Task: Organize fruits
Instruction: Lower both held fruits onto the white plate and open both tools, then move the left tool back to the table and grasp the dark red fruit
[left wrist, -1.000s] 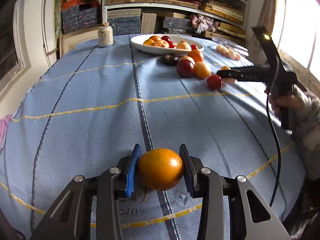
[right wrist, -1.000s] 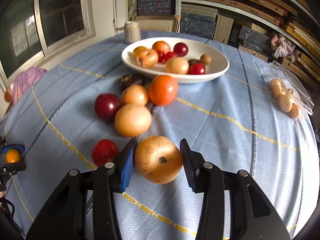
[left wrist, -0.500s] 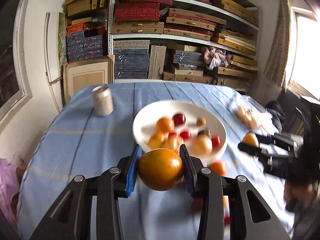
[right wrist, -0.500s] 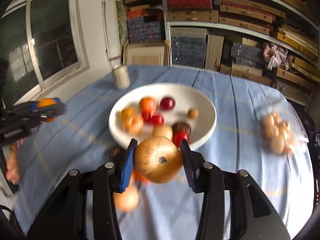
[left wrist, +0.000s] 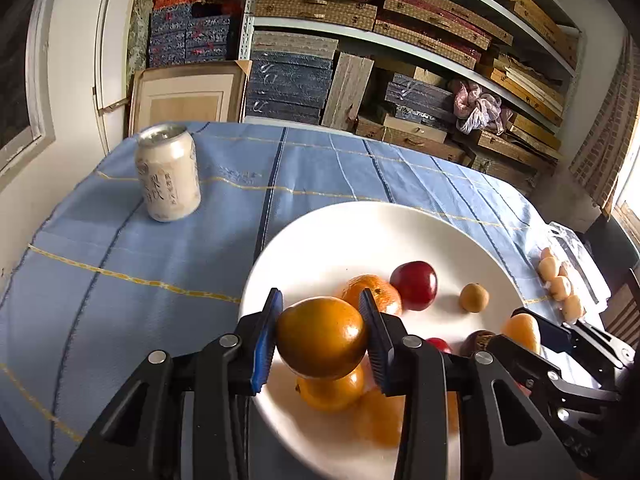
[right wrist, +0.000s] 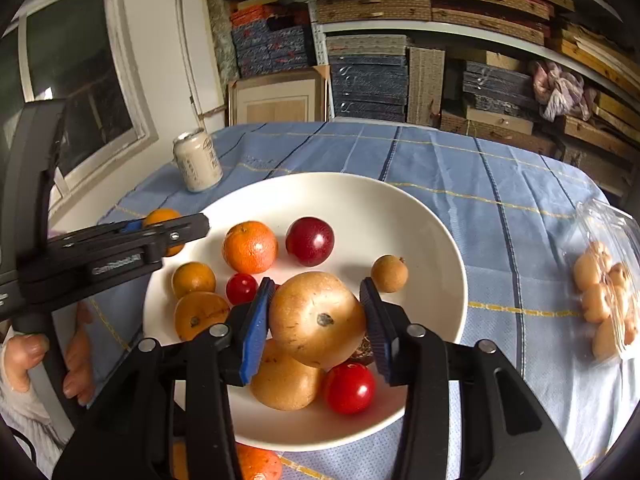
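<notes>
White bowl (right wrist: 432, 240), crowded with fruit, lay beside a can (left wrist: 168, 178) at upper left, while left claw (left wrist: 320, 336) clamped a glossy orange (left wrist: 322, 336) and right claw (right wrist: 316, 320) a speckled tan pear (right wrist: 316, 320) above it.

Readable text. The left claw (right wrist: 160, 236), seen in the right wrist view just left of the white plate (right wrist: 440, 248), carries pale lettering along its arm, roughly "GenRobot.AI". The can (left wrist: 168, 174) beyond the plate bears dark vertical characters, too blurred to read. The right claw's (left wrist: 524, 334) body shows faint, illegible embossed letters.
</notes>
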A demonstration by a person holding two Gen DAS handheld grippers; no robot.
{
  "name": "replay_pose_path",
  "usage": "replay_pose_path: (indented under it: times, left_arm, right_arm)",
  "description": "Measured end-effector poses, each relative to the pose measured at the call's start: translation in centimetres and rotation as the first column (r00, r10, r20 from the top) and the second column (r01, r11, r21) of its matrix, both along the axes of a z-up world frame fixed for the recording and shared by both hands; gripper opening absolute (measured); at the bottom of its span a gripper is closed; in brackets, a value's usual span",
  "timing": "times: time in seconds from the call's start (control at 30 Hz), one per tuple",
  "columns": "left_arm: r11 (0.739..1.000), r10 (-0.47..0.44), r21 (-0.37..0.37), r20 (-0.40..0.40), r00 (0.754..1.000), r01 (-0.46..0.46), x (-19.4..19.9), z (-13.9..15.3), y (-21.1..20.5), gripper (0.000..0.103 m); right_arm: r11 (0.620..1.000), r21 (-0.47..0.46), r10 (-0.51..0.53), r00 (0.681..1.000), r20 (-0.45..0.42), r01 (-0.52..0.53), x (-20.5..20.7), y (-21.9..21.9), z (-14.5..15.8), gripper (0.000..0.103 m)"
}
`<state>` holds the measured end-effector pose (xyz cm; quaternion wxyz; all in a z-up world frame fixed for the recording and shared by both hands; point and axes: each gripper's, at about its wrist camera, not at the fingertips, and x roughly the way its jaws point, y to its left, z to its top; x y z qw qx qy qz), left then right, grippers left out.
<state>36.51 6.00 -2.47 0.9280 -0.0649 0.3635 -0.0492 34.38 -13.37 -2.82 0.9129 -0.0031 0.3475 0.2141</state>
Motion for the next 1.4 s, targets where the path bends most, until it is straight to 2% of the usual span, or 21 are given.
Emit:
replay_pose_path:
  times: [0.07, 0.13, 0.3, 0.33, 0.37, 0.4, 0.47, 0.6, 0.7, 0.83, 0.97, 1.13, 1.27, 1.33, 1.4]
  left_arm:
    - [1.0, -0.003, 0.008, -0.014, 1.0, 0.003, 0.1, -0.5, 0.1, 0.04]
    - [1.0, 0.012, 0.014, -0.007, 1.0, -0.012, 0.1, -0.5, 0.5, 0.042]
    - [0.999, 0.034, -0.014, 0.024, 0.999, -0.034, -1.0, 1.1, 1.6, 0.046]
    - [0.999, 0.033, -0.009, 0.028, 0.999, -0.033, -1.5, 1.4, 1.6, 0.049]
    - [1.0, 0.03, 0.004, 0.031, 0.999, -0.03, -2.0, 1.8, 1.5, 0.052]
    - [0.999, 0.025, 0.034, 0.037, 0.999, -0.026, -3.1, 2.3, 1.4, 0.059]
    - [0.995, 0.02, 0.095, 0.057, 0.998, -0.025, -5.3, 3.2, 1.2, 0.061]
    - [0.989, 0.017, 0.146, 0.085, 0.996, -0.03, -10.2, 4.4, 1.0, 0.075]
    - [0.989, 0.001, 0.148, 0.089, 0.996, -0.015, -13.6, 3.9, 0.2, 0.082]
    - [0.989, -0.017, 0.148, 0.071, 0.997, 0.006, -16.7, 1.9, -1.0, 0.086]
    - [0.991, -0.069, 0.121, 0.042, 0.997, 0.063, -18.4, -0.1, -2.5, 0.086]
    - [0.983, -0.125, 0.143, 0.039, 0.991, 0.118, -19.0, -1.6, -3.8, 0.086]
    - [0.975, -0.164, 0.152, -0.002, 0.986, 0.163, -18.8, -2.8, -4.3, 0.086]
    - [0.971, -0.172, 0.17, -0.001, 0.985, 0.169, -19.0, -3.1, -4.7, 0.091]
    - [0.965, -0.178, 0.193, -0.006, 0.984, 0.176, -19.0, -3.4, -5.0, 0.092]
  right_arm:
    - [1.0, 0.003, -0.013, 1.0, 0.012, 0.013, 0.1, -0.1, -0.1, 0.045]
    - [1.0, 0.009, -0.02, 1.0, 0.025, 0.02, 0.0, -0.3, 0.0, 0.053]
    - [1.0, 0.027, -0.011, 0.997, 0.075, 0.009, -1.6, -0.4, 2.0, 0.053]
    - [0.999, 0.041, -0.009, 0.996, 0.091, 0.006, -2.4, -0.5, 2.8, 0.055]
    - [0.998, 0.058, -0.007, 0.994, 0.106, 0.001, -3.2, -0.7, 3.6, 0.062]
    - [0.997, 0.077, -0.005, 0.993, 0.122, -0.004, -4.0, -0.8, 4.4, 0.067]
    - [0.992, 0.127, -0.003, 0.988, 0.151, -0.016, -6.2, -1.4, 5.7, 0.083]
    - [0.991, 0.131, 0.007, 0.989, 0.148, -0.026, -10.0, -2.1, 6.3, 0.086]
    - [0.994, 0.113, -0.013, 0.989, 0.148, -0.004, -13.1, -3.3, 5.3, 0.095]
    - [0.987, 0.153, -0.059, 0.993, 0.107, 0.042, -16.3, -5.9, 2.4, 0.098]
    - [0.982, 0.146, -0.13, 0.991, 0.045, 0.122, -17.1, -8.5, 0.1, 0.098]
    - [0.97, 0.188, -0.156, 0.988, 0.011, 0.151, -16.8, -9.9, -0.1, 0.098]
    - [0.975, 0.175, -0.142, 0.989, 0.032, 0.134, -17.2, -9.5, 0.4, 0.098]
    - [0.977, 0.167, -0.138, 0.99, 0.031, 0.131, -17.4, -9.3, 0.3, 0.098]
    - [0.979, 0.159, -0.134, 0.991, 0.025, 0.129, -17.1, -9.1, 0.4, 0.098]
